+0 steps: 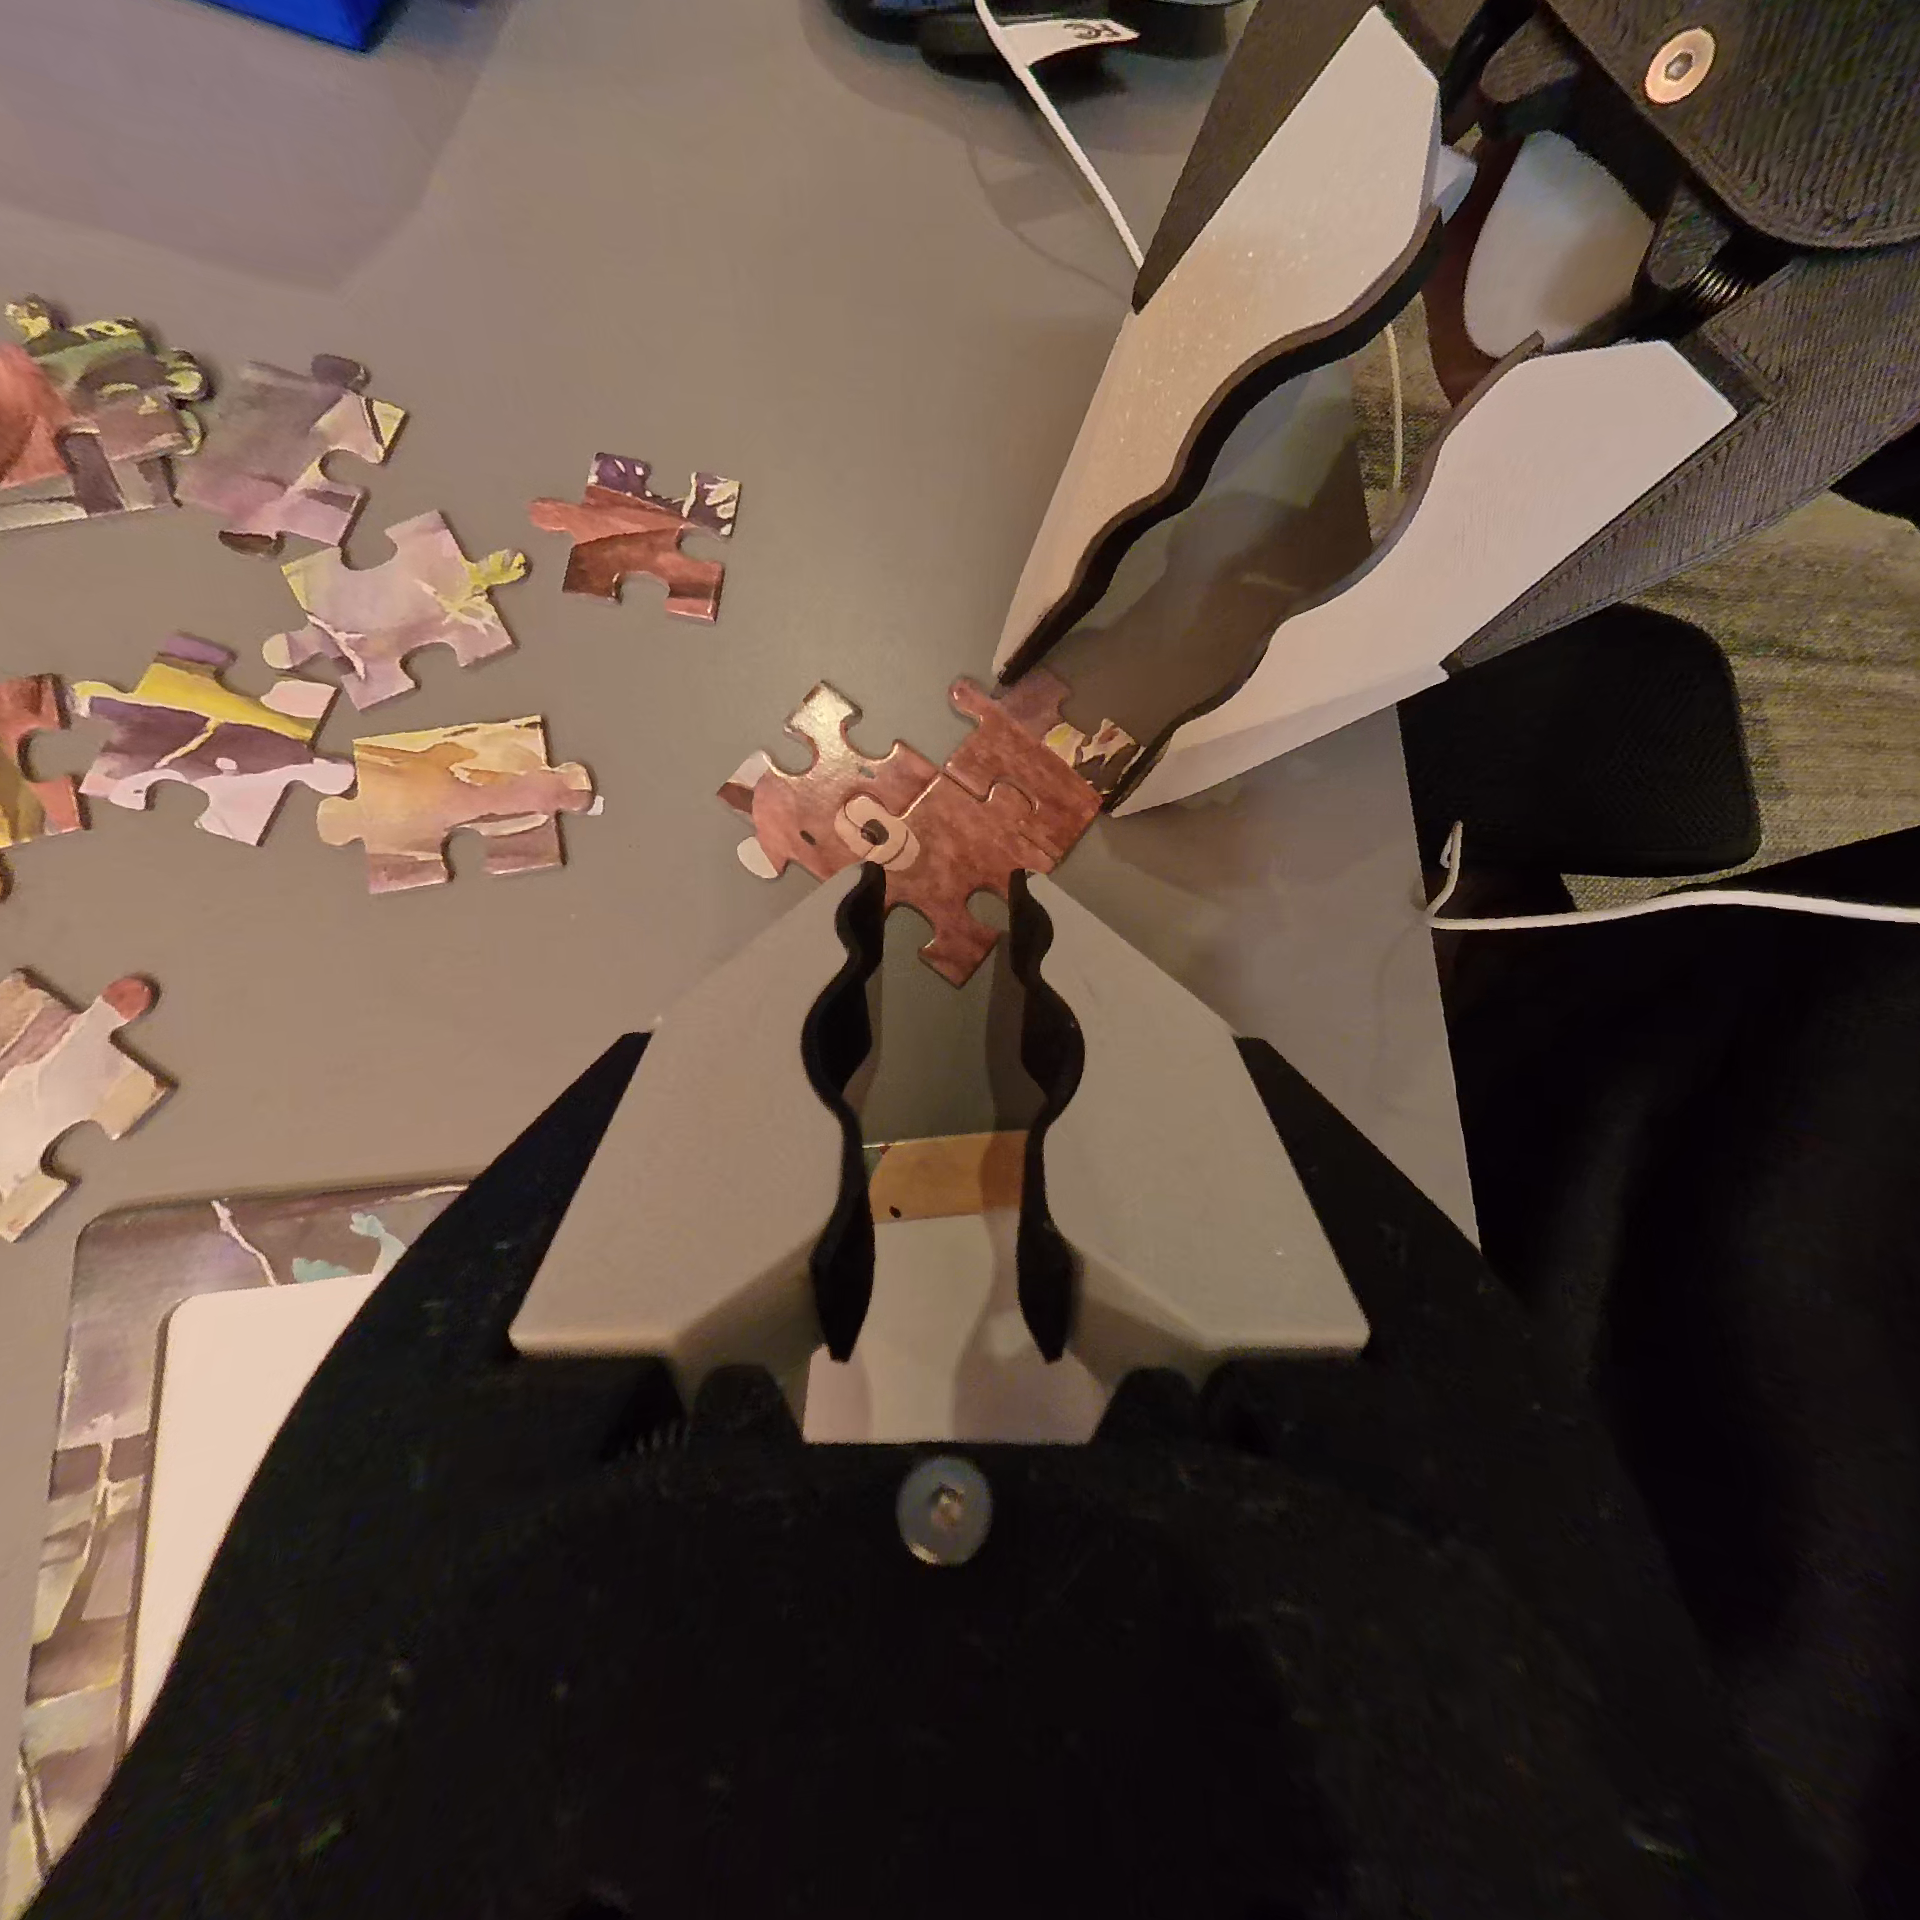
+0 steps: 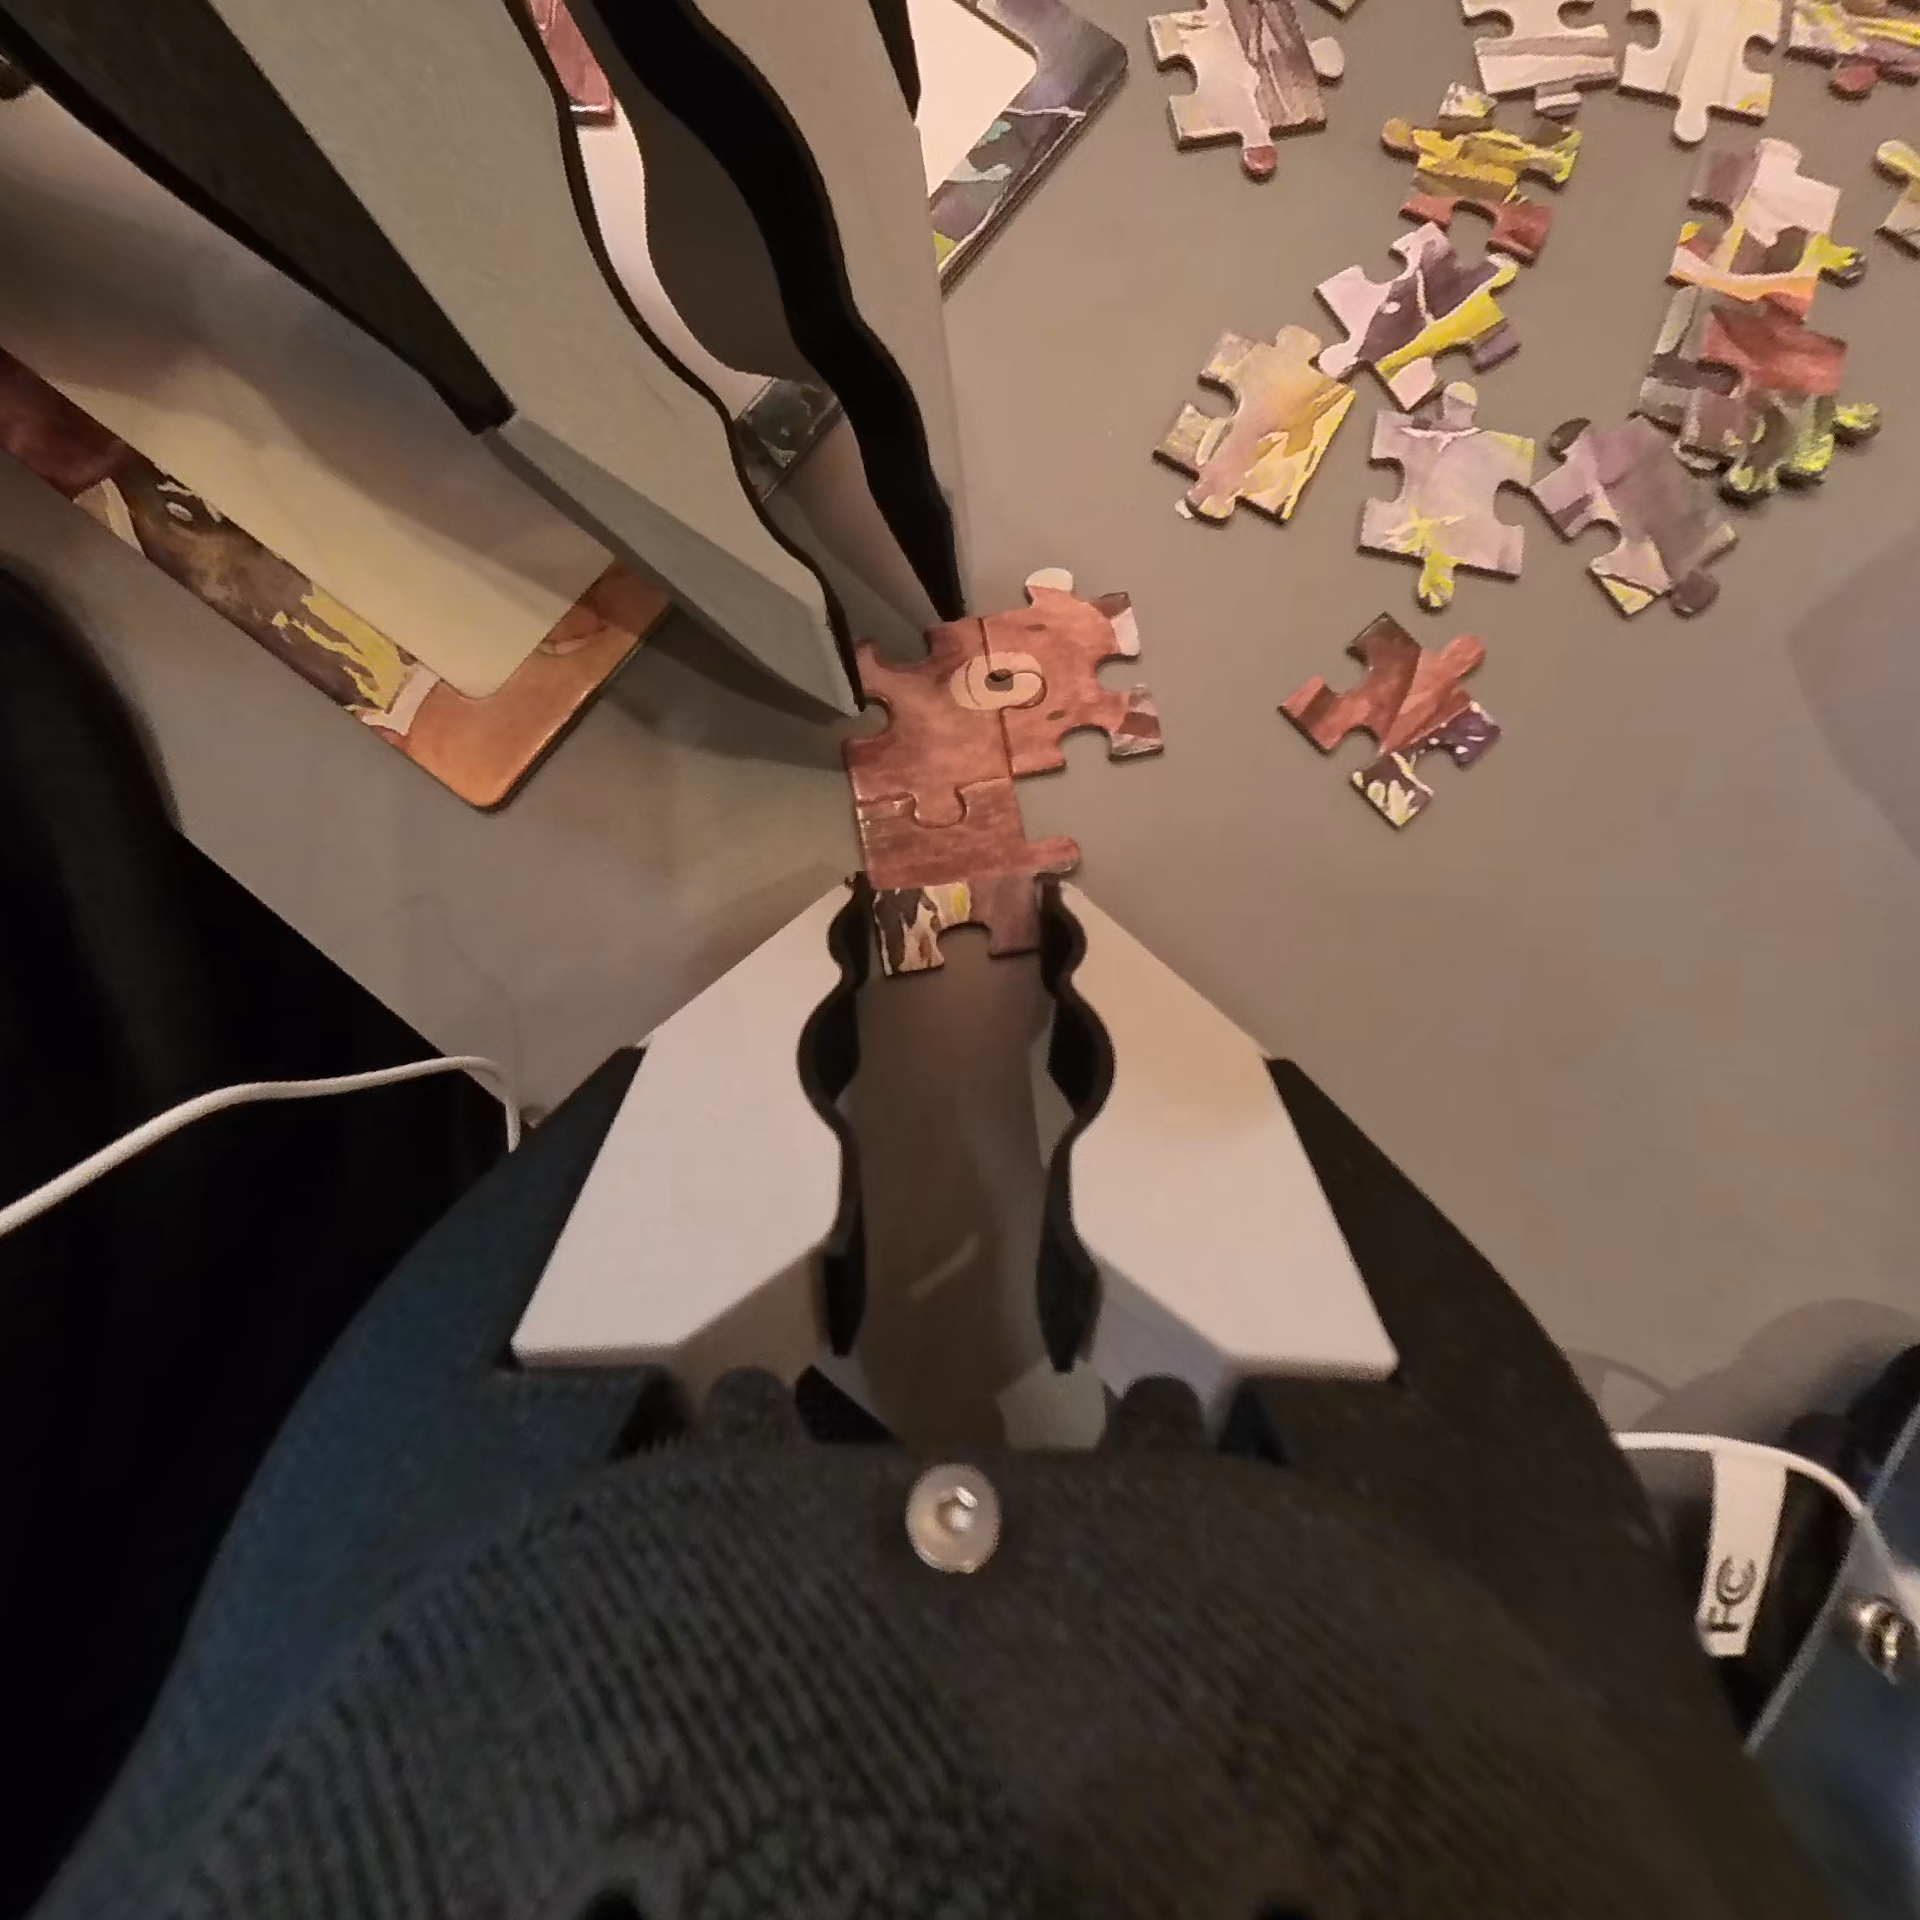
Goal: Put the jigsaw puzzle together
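Three brown jigsaw pieces (image 1: 914, 821) lie joined in a small cluster on the grey table, also in the right wrist view (image 2: 966, 727). My left gripper (image 1: 948, 883) is shut on the middle brown piece (image 1: 961, 914), its fingertips against that piece's sides. It enters the right wrist view (image 2: 899, 660) from the upper left. My right gripper (image 2: 951, 894) is shut on the brown piece with a yellow-dark patch (image 2: 935, 914). It enters the left wrist view (image 1: 1065, 743) from the upper right. The two grippers meet at the cluster at roughly right angles.
Several loose pieces (image 1: 312, 644) lie spread on the table, also in the right wrist view (image 2: 1507, 416), with a single brown one (image 1: 644, 540) nearest the cluster. The puzzle frame board (image 1: 114, 1455) lies under my left gripper. The table edge (image 1: 1439, 987) and a white cable (image 1: 1662, 904) are close. My hands' fingertips stand some 4 cm from each other.
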A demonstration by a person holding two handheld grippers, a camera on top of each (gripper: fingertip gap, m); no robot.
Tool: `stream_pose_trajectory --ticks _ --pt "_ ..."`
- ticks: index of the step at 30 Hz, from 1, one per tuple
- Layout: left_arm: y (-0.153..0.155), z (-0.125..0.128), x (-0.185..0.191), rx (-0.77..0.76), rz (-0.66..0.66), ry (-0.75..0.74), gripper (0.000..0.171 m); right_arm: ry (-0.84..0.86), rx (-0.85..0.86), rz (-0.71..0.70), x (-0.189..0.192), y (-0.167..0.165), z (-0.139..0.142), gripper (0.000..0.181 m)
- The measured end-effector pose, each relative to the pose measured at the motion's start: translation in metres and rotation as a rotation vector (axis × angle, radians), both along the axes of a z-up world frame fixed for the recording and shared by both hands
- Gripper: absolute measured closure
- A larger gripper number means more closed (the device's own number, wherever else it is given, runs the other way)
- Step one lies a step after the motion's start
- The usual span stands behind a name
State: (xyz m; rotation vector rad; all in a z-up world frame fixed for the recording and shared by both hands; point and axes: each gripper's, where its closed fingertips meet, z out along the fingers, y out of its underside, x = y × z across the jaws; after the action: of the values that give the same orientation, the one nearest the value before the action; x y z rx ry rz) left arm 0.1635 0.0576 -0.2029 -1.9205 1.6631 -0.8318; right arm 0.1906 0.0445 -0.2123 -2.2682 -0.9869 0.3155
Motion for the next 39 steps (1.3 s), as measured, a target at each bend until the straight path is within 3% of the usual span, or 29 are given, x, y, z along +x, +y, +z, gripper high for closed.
stream_pose_trajectory --ticks 9,15,35,39 --pt "0.000 0.000 0.000 -0.003 0.000 -0.003 0.149 0.092 0.048 0.008 -0.007 0.006 0.015 0.155" --pt "-0.002 -0.002 0.001 -0.001 -0.009 0.010 0.149 0.141 -0.014 0.014 -0.013 0.008 0.002 0.157" --pt "-0.003 -0.008 0.000 -0.005 -0.012 0.031 0.150 0.124 0.034 0.075 -0.020 0.006 0.009 0.163" --pt "0.002 -0.009 0.000 0.011 0.010 0.037 0.161 0.124 0.039 0.089 -0.022 0.006 0.002 0.165"
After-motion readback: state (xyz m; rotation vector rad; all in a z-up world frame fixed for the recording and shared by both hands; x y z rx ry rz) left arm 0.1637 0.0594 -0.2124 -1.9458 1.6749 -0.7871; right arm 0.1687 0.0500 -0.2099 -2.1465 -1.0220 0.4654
